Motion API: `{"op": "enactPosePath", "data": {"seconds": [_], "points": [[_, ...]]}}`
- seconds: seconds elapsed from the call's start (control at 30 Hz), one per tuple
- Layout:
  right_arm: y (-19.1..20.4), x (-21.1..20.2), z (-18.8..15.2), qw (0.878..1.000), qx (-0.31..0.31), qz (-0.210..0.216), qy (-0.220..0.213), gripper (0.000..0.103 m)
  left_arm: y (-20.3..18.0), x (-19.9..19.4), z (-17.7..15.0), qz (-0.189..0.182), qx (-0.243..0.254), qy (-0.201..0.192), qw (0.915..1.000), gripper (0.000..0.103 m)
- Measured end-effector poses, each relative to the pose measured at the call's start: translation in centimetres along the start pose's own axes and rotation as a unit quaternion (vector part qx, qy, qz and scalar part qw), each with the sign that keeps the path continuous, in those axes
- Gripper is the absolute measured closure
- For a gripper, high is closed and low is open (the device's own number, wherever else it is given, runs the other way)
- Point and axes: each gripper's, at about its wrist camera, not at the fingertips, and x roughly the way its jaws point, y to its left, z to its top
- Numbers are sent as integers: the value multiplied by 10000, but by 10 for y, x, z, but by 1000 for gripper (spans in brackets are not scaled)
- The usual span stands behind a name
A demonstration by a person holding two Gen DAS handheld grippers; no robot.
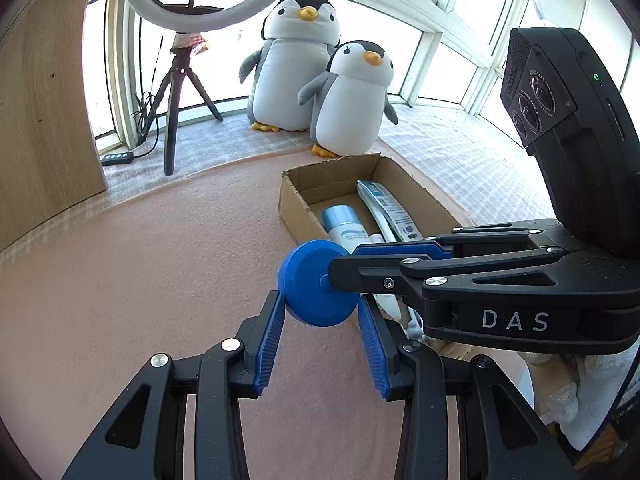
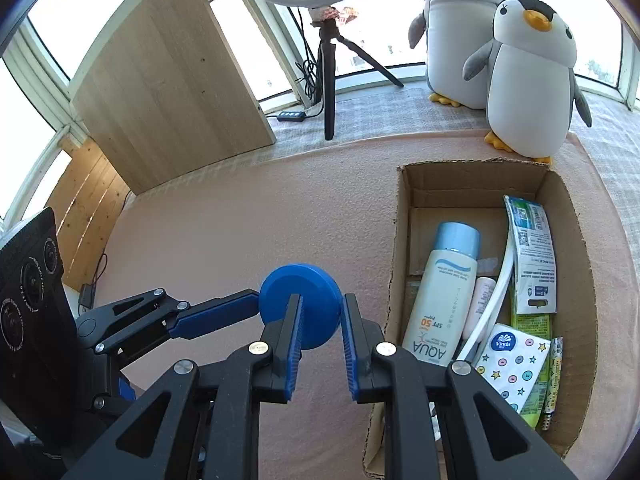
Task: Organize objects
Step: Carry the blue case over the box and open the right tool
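Two black handheld grippers, blue ribbed pads.
Left gripper (image 1: 320, 344) and right gripper (image 2: 320, 346): silver screws, white "DAS" lettering, black camera block, white glove (image 1: 576, 400).

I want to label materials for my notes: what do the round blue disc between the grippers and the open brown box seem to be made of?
Round blue disc: probably hard plastic, smooth with a soft sheen; even colour and a moulded centre button.
Open brown box: corrugated cardboard, matte; rough torn edges and folded flaps show.
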Motion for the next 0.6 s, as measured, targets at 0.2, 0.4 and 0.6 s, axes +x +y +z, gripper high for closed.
{"op": "enactPosePath", "data": {"seconds": [0.2, 0.4, 0.6], "points": [[-41, -11, 26, 9996, 129, -158, -210, 86, -25, 32, 41, -35, 47, -147, 9999, 62], [-70, -8, 45, 9992, 142, -258, -261, 86, -39, 64, 69, -13, 45, -157, 9999, 63], [-94, -1, 53, 9990, 197, -308, -251, 86, -45, 94, 85, 27, 47, -73, 10000, 63]]}}
